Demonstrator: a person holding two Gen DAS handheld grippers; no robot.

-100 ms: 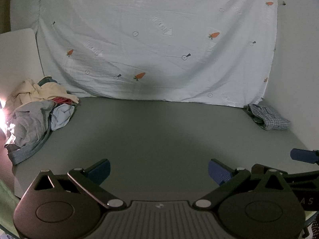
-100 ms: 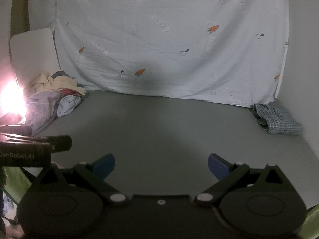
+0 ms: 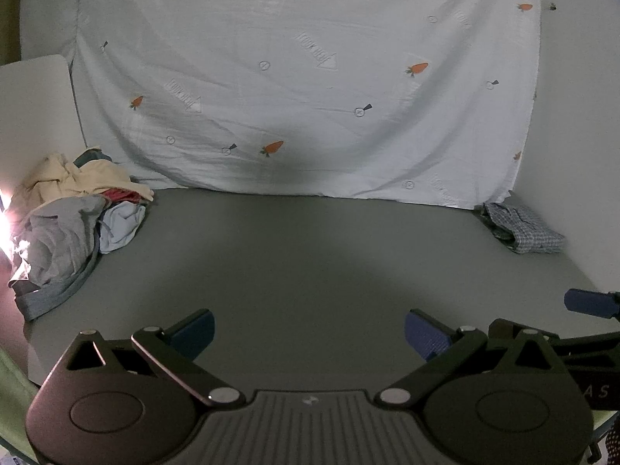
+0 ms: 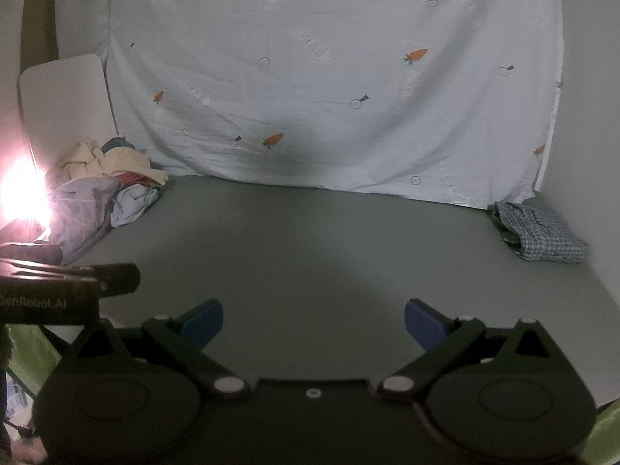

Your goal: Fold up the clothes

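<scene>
place: home-like recording corner | evidence: carrot-print sheet (image 3: 310,89) backdrop, clothes pile (image 3: 73,217), grey table (image 3: 310,271)

Bench (image 3: 310,255): plain grey, matt.
Backdrop sheet (image 3: 310,77): pale blue-white, scattered with small orange carrots with green tops, little circled marks and faint white arrows with lettering.
Folded shirt (image 3: 523,228): small check of grey, dark green-blue and white.
Heap of clothes (image 3: 77,213): cream-yellow piece on top, red piece under it, pale blue piece beside, grey piece in front with a blue-grey hem, a dark teal scrap at the back.
Board (image 3: 35,104): plain white.
Left tool (image 3: 310,335): black body, blue finger pads.
Right tool (image 4: 314,321): black body, blue finger pads.
</scene>
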